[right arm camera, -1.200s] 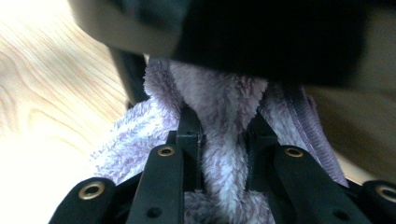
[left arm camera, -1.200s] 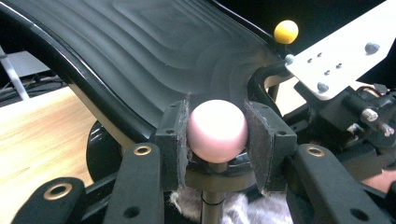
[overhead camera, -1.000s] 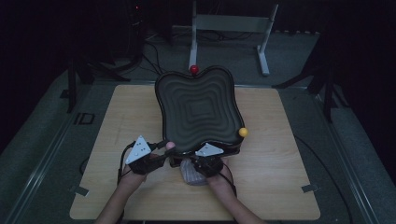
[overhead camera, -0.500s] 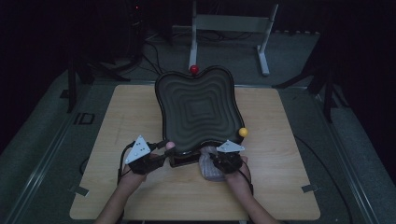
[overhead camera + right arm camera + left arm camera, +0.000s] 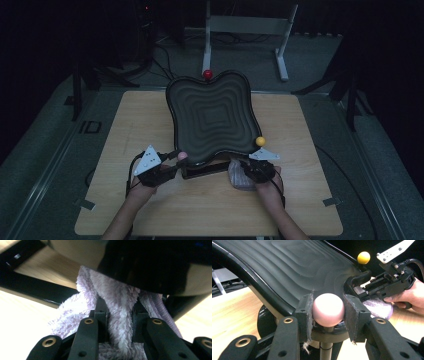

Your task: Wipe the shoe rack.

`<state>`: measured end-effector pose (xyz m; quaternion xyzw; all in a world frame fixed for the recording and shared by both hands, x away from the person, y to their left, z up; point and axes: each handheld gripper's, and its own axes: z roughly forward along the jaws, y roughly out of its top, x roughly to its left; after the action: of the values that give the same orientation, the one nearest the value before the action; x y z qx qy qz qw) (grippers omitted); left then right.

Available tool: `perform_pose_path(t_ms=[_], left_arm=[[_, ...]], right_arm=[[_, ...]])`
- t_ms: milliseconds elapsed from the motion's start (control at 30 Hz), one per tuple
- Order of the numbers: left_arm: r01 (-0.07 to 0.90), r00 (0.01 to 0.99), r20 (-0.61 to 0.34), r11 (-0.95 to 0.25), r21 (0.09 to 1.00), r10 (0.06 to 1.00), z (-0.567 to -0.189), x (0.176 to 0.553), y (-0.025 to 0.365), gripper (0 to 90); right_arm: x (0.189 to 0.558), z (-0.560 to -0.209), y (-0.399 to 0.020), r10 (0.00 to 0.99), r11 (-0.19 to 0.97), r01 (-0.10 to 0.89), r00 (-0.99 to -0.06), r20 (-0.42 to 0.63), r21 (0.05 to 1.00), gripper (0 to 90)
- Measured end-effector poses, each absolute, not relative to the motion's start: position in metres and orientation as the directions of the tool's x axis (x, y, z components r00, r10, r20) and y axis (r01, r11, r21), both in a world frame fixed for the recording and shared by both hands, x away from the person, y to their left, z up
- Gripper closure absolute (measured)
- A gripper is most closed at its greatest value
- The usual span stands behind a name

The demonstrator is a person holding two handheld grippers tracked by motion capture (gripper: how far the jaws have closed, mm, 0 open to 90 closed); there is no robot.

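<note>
left gripper (image 5: 328, 312): jaws about halfway spread, both pads clamped on a pale pink ball knob (image 5: 328, 310), one pad on each side. Knob sits dead centre between them, on a thin post going down below the jaws.

right gripper (image 5: 120, 315): jaws pinched in on a fold of fluffy lilac cloth (image 5: 117, 302). The fabric bulges up between the pads and spills out on both sides and behind them, so it's a proper grip, not just a touch.

wavy tray (image 5: 212, 117): one big dark ridged tray on a stand. In the left gripper view its rim runs right behind and above the pinched knob. In the right gripper view its dark underside hangs just over the jaw tips, cloth pressed up against it.

ball knobs, counted: three that I can see. The pink one in the left jaws, a yellow one (image 5: 260, 141) on the tray edge just above the right gripper (image 5: 257, 167), and a red one (image 5: 207, 74) at the far end, well away from both.

cloth, counted: one. From above it's a pale lump under the tray's near right corner, right at the right jaws.

grippers, counted: two, one per hand, left gripper (image 5: 160, 167) at the near left corner.

table (image 5: 310, 200): one, light wood, under the lot.
</note>
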<state>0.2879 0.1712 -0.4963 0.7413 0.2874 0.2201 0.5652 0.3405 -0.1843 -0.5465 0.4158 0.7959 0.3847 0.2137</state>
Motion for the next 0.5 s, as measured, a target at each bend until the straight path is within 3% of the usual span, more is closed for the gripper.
perform_pose_path(t_ms=[167, 500], left_arm=[[0.178, 0.736, -0.004, -0.188, 0.966, 0.677, -0.497, 0.288, 0.171, 60.6], [0.181, 0.726, -0.007, -0.181, 0.967, 0.687, -0.497, 0.287, 0.172, 60.5]], right_arm=[[0.336, -0.544, -0.194, 0.791, 0.319, 0.512, -0.608, 0.074, 0.798, 72.4], [0.304, -0.531, -0.225, 0.773, 0.292, 0.501, -0.625, 0.108, 0.815, 72.0]])
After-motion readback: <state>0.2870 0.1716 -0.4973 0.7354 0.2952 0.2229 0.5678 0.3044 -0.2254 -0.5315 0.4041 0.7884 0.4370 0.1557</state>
